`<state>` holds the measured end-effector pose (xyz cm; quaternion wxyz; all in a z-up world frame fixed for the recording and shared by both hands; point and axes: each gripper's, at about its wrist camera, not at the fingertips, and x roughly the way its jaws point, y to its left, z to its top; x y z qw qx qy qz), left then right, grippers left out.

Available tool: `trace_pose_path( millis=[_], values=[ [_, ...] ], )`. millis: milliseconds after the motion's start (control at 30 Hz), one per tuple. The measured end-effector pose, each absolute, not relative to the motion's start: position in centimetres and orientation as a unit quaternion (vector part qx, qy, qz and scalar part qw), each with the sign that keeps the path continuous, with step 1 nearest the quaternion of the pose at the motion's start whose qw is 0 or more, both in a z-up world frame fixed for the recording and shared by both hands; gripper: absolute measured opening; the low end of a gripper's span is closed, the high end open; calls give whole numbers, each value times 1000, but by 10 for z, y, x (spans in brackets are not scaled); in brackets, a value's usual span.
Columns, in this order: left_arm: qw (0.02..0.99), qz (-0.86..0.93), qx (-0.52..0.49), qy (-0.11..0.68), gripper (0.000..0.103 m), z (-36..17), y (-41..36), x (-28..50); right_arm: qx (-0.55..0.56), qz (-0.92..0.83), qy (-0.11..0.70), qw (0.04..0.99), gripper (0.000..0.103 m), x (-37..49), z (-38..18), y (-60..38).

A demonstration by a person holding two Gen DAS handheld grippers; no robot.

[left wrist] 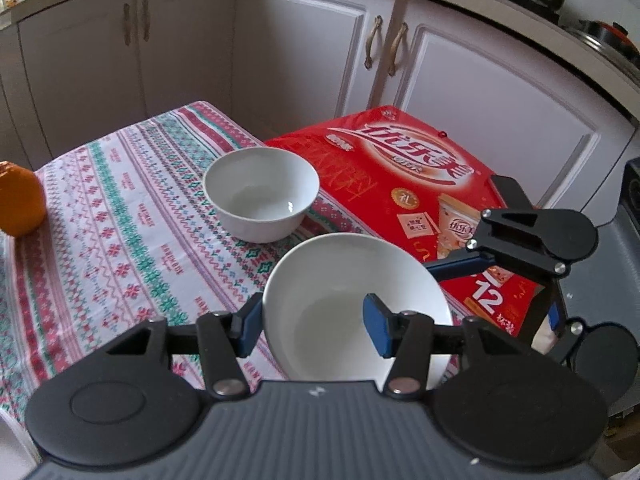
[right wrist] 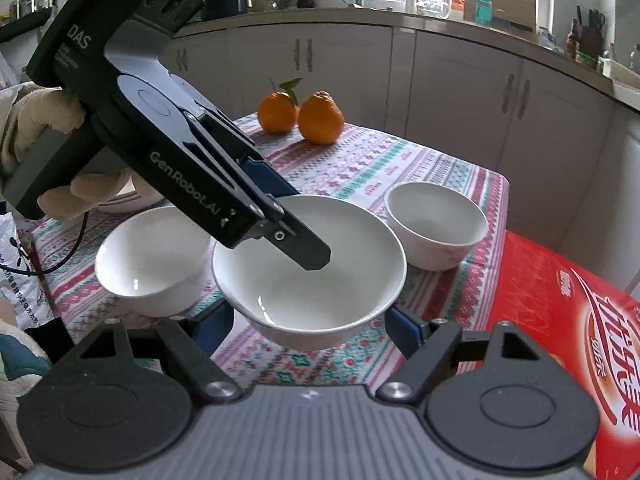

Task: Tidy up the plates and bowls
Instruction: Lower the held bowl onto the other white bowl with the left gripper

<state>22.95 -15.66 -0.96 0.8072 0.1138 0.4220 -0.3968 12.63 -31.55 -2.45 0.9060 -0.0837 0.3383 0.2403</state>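
A white bowl [right wrist: 310,276] is held lifted above the patterned tablecloth [left wrist: 120,216], its rim pinched by the left gripper [left wrist: 314,320], between two other bowls. The right gripper [right wrist: 310,326] is spread wide beneath it, gripping nothing. Three bowls and two oranges [right wrist: 300,116] are counted; no stacking appears done, and no plates are seen.

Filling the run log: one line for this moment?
left gripper: grips middle bowl by rim | right gripper: open beneath it | two other bowls on tablecloth
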Motion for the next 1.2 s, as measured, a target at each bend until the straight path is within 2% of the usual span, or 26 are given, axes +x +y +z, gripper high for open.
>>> trace_pose_path(
  millis=[600,1200],
  values=[
    [833,-374,102,395,52,13,-101,202,-111,269,323,901,86,111,-3,-269],
    [848,-341,75,399,52,9,-47,190,-127,304,333,884,86,114,-6,-221]
  ],
)
